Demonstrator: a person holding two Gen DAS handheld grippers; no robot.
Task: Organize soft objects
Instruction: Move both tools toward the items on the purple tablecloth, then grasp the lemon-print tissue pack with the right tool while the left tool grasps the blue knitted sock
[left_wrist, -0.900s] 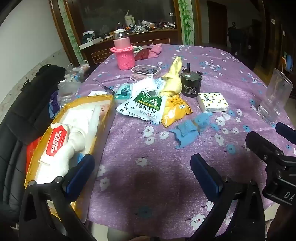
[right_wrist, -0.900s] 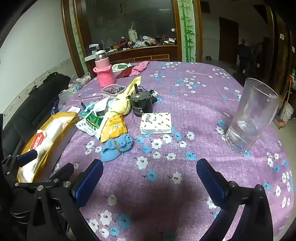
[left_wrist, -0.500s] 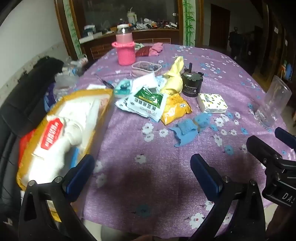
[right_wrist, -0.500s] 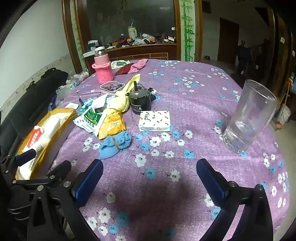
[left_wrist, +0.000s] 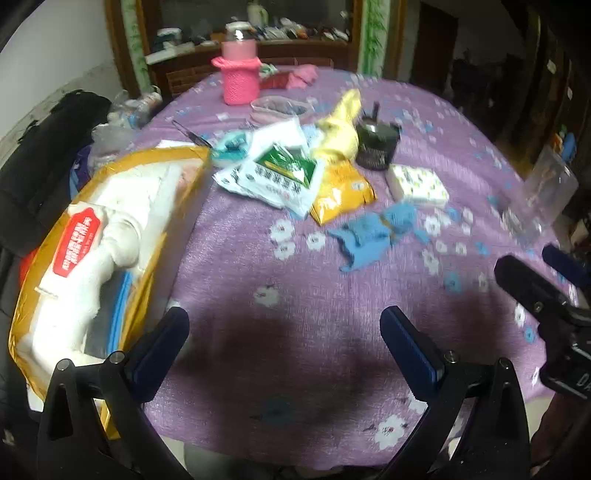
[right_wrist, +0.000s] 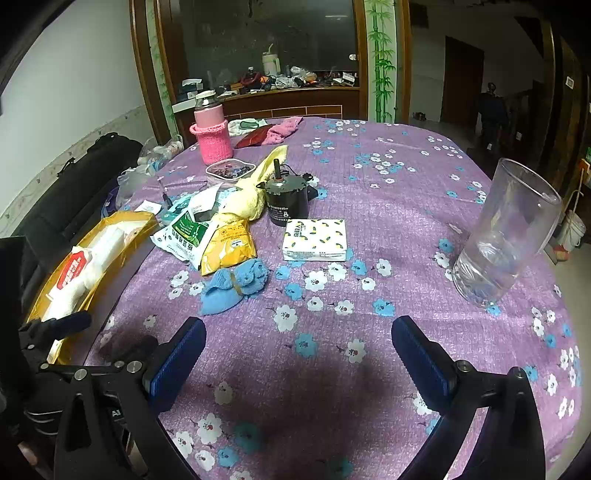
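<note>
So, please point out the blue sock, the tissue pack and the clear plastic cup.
blue sock (right_wrist: 231, 288): right wrist view, middle of the fabric.
tissue pack (right_wrist: 316, 239): right wrist view, top face.
clear plastic cup (right_wrist: 506, 236): right wrist view, side wall.

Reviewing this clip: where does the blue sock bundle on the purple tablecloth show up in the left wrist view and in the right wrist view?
Left wrist: blue sock bundle lies right of centre, just below the yellow packet.
Right wrist: blue sock bundle lies left of centre, again just below the yellow packet.
Shared landmark: the tissue pack with yellow dots, to the right of the bundle in both.
</note>
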